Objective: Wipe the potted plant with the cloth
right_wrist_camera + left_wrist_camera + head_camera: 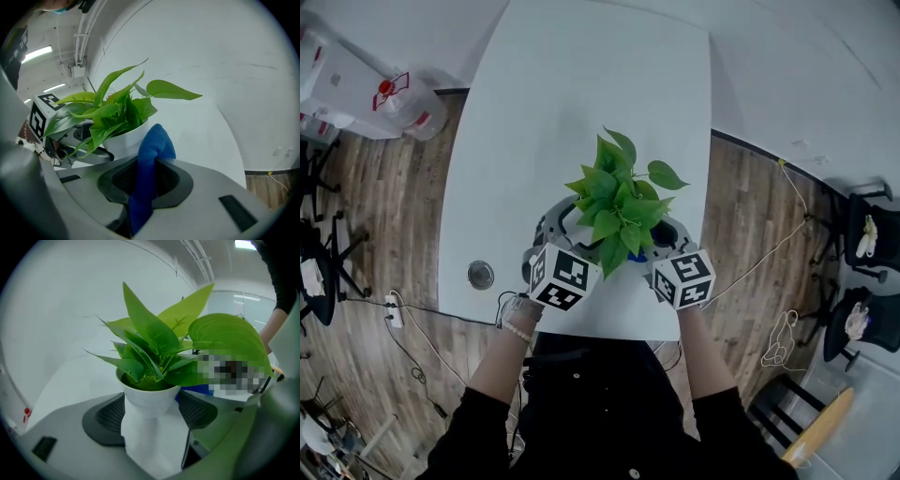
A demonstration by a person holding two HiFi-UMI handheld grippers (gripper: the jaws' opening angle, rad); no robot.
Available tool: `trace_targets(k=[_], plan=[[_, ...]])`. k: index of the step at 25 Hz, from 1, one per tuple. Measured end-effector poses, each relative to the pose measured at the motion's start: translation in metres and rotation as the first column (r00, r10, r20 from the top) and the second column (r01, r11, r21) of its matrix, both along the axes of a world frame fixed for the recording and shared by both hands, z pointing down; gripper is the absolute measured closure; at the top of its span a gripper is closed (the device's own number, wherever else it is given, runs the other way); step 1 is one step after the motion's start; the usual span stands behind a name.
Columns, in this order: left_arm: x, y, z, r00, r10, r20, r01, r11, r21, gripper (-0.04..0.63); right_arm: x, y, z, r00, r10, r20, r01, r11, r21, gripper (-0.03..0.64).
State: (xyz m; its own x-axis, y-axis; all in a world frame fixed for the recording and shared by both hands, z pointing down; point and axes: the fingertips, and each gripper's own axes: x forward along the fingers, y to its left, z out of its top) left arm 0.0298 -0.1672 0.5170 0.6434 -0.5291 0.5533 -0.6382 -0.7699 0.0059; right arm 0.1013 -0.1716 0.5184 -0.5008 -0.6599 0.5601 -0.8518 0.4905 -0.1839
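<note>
Left gripper (152,412) holding the potted plant (619,202) by its white pot (149,399) between its jaws, near the front edge of the white table (581,94), right gripper (145,180) pinching a blue cloth (157,140) in narrowed jaws (its tip sticking up just beside the pot).

White table (581,75) before me: a round grommet (481,275) sits left of the potted plant (619,202), near my edge.
</note>
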Motion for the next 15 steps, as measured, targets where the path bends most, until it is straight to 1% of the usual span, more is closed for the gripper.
trace_targets(k=[4, 6, 9, 15], plan=[[0.005, 0.001, 0.000, 0.994, -0.108, 0.003, 0.108, 0.994, -0.003, 0.233, 0.007, -0.009, 0.002, 0.999, -0.024, -0.030, 0.025, 1.000, 0.013, 0.522], [0.006, 0.001, 0.000, 0.989, -0.145, -0.001, 0.145, 0.989, -0.004, 0.233, 0.005, -0.010, 0.004, 0.998, -0.054, -0.040, 0.055, 0.998, 0.020, 0.522], [0.006, 0.000, 0.000, 0.987, -0.164, -0.004, 0.164, 0.986, -0.006, 0.233, -0.004, -0.008, 0.005, 0.994, -0.102, -0.043, 0.104, 0.994, 0.030, 0.522], [0.005, -0.001, 0.000, 0.987, -0.161, -0.004, 0.161, 0.987, -0.008, 0.233, -0.012, 0.005, 0.003, 0.993, -0.113, -0.014, 0.113, 0.993, 0.032, 0.522]])
